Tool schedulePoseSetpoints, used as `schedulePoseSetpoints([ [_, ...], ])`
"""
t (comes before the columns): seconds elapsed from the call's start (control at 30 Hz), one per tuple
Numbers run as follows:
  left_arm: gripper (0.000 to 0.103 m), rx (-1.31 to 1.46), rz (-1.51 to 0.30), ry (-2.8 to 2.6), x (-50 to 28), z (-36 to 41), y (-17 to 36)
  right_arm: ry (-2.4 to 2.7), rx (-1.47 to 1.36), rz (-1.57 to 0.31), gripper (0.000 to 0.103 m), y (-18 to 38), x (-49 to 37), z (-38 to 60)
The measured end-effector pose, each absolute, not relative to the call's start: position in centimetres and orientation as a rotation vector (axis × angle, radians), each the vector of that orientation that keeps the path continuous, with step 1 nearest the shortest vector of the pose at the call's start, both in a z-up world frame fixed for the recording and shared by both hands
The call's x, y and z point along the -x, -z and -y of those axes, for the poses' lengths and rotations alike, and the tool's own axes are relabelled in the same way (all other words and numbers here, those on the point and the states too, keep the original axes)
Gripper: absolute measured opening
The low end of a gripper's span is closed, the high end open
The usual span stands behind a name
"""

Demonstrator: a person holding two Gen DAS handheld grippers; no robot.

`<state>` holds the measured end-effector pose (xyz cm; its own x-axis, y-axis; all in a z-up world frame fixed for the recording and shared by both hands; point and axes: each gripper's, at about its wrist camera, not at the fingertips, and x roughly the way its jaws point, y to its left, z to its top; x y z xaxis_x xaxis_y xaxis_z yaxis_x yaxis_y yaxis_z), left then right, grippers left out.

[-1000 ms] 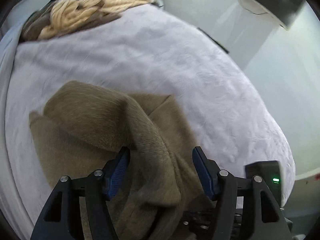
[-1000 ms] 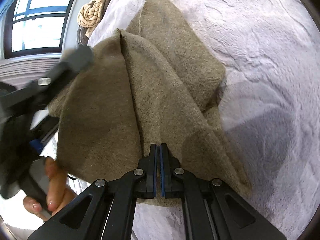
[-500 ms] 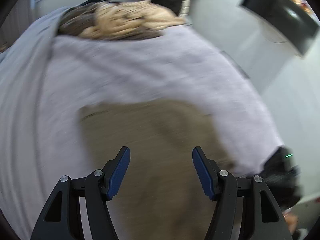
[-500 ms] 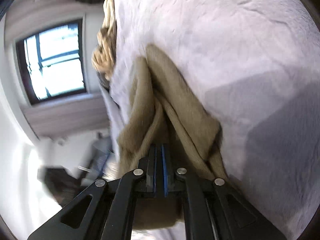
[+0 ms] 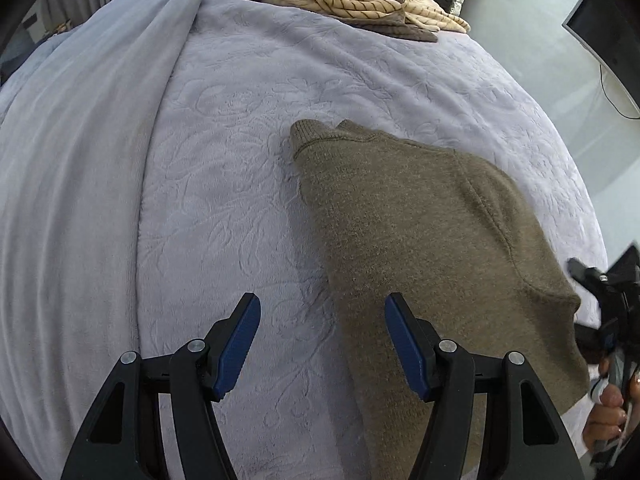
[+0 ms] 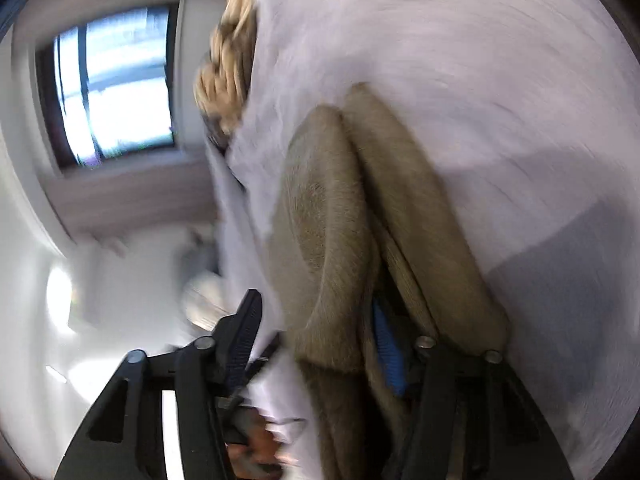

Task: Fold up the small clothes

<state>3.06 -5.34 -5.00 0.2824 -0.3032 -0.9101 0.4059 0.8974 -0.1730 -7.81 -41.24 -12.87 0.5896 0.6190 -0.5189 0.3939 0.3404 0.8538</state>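
The left hand-held gripper (image 5: 322, 344) points steeply down, jaws apart and empty; the right hand-held gripper's (image 6: 316, 344) jaws are opening.

Black tongs (image 5: 322, 344), blue pads (image 5: 236, 344), silver screws

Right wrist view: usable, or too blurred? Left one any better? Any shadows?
Right wrist view: heavy motion smear; the olive sweater and window are soft, and a shadow falls on the bedspread at right. Left wrist view: sharp, with fisheye bending at the edges; knit texture reads clearly, with a faint shadow beside the sweater's left edge.
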Motion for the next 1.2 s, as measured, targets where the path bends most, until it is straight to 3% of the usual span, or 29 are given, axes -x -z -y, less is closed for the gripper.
schedulePoseSetpoints([
  [0.2, 0.066, -0.099, -1.189, 0.482, -3.0, 5.7, 4.3, -0.167, -0.893, -0.966, 0.018, 6.2, 7.0, 38.1],
  [0.37, 0.067, -0.119, -1.179, 0.54, -2.2, 6.9, 4.3, -0.051, -0.881, -1.005, 0.017, 7.0, 8.3, 39.1],
  [0.4, 0.072, -0.127, -1.183, 0.547, -2.1, 7.3, 4.5, -0.014, -0.895, -1.038, 0.017, 8.3, 8.6, 39.5],
  [0.43, 0.086, -0.138, -1.183, 0.539, -2.1, 7.5, 4.7, 0.012, -0.902, -1.057, 0.017, 9.3, 9.0, 39.6],
  [0.47, 0.089, -0.149, -1.17, 0.532, -1.9, 7.6, 4.9, 0.031, -0.902, -1.067, 0.017, 10.2, 9.6, 40.2],
  [0.57, 0.089, -0.171, -1.18, 0.556, -1.8, 8.0, 5.6, 0.077, -0.935, -1.069, 0.017, 11.2, 10.3, 40.6],
  [0.73, 0.089, -0.186, -1.184, 0.547, -1.9, 7.4, 4.9, 0.135, -0.824, -1.106, 0.017, 9.3, 9.2, 39.7],
  [1.0, 0.089, -0.188, -1.268, 0.636, 0.5, 5.9, 5.5, 0.102, -0.885, -1.102, 0.02, 6.6, 12.7, 39.5],
  [1.07, 0.089, -0.211, -1.288, 0.652, 1.7, 5.8, 6.4, 0.087, -0.852, -1.146, 0.023, 6.7, 13.5, 38.5],
  [1.13, 0.089, -0.228, -1.319, 0.662, 2.6, 5.5, 7.3, 0.075, -0.843, -1.166, 0.037, 6.7, 14.1, 38.0],
  [1.2, 0.089, -0.231, -1.356, 0.659, 3.4, 4.9, 8.3, 0.056, -0.86, -1.167, 0.037, 6.8, 14.7, 37.7],
])
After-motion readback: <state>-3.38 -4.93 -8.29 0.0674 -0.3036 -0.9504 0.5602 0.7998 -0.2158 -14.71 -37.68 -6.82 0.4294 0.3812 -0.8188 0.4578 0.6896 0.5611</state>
